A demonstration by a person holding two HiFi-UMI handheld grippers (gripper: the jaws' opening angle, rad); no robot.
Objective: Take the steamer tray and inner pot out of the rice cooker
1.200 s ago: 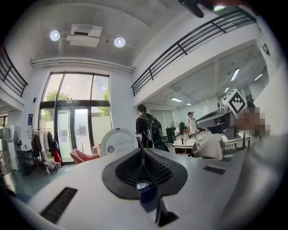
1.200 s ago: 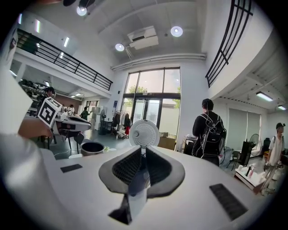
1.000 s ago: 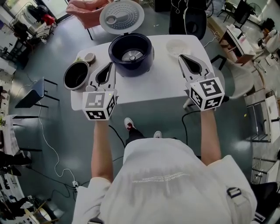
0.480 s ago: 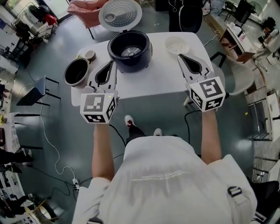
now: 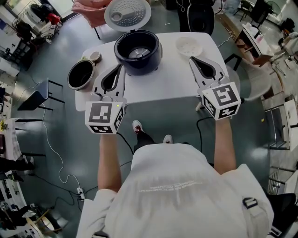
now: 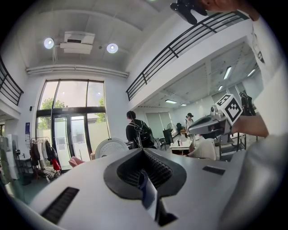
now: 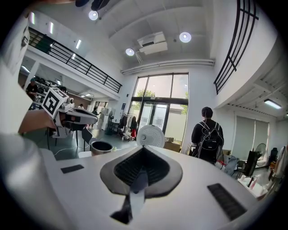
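The dark blue rice cooker (image 5: 138,51) stands at the table's far middle with its lid (image 5: 128,14) up and its well bare. The inner pot (image 5: 81,74) rests on the table's left end and shows too in the right gripper view as the inner pot (image 7: 101,146). At the far right of the table lies the white steamer tray (image 5: 188,46). My left gripper (image 5: 119,68) hovers between pot and cooker, shut and empty. My right gripper (image 5: 192,60) hangs just in front of the tray, also shut and empty. Both point level across the table.
A small round dish (image 5: 95,57) sits behind the pot on the white table (image 5: 160,90). A chair with pink cloth (image 5: 91,9) and a black chair (image 5: 195,16) stand beyond the table. A person with a backpack (image 7: 208,134) stands farther off.
My left gripper has drawn back a little from the table and risen slightly. My right gripper has shifted only a little. Both stay shut and empty.
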